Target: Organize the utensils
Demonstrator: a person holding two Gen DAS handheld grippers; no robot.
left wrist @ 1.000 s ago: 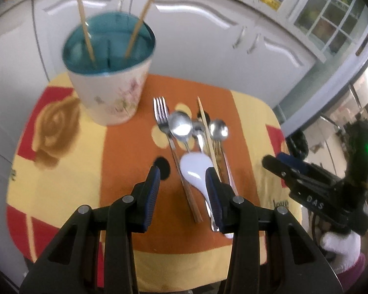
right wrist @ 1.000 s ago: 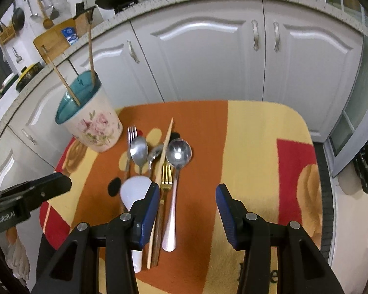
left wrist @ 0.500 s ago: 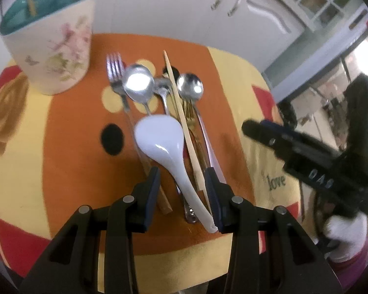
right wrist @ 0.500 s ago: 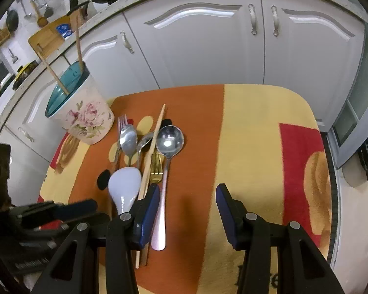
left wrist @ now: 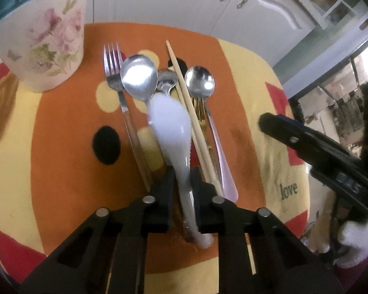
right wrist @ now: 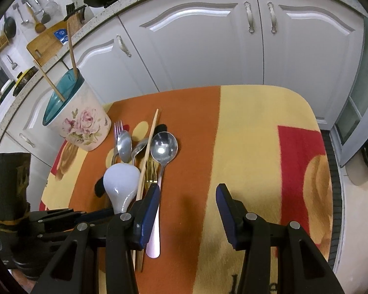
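Observation:
My left gripper [left wrist: 182, 178] is shut on the handle of a white ceramic spoon [left wrist: 171, 125], which lies on top of a pile of utensils: a fork [left wrist: 114, 66], metal spoons [left wrist: 139, 78], a wooden chopstick [left wrist: 191, 112] and a gold fork [left wrist: 200, 112]. The white spoon also shows in the right wrist view [right wrist: 121, 183]. A floral holder [left wrist: 39, 36] with a teal inside stands at the back left [right wrist: 78, 120] with two chopsticks in it. My right gripper [right wrist: 187, 196] is open and empty, to the right of the pile.
The utensils lie on an orange, yellow and red cloth [right wrist: 245, 134] over a small table. White kitchen cabinets [right wrist: 196, 36] stand just behind it. The table's right edge drops to the floor [right wrist: 350, 196].
My left gripper has come down and forward onto the pile and closed on the white spoon's handle. My right gripper has stayed open and barely moved.

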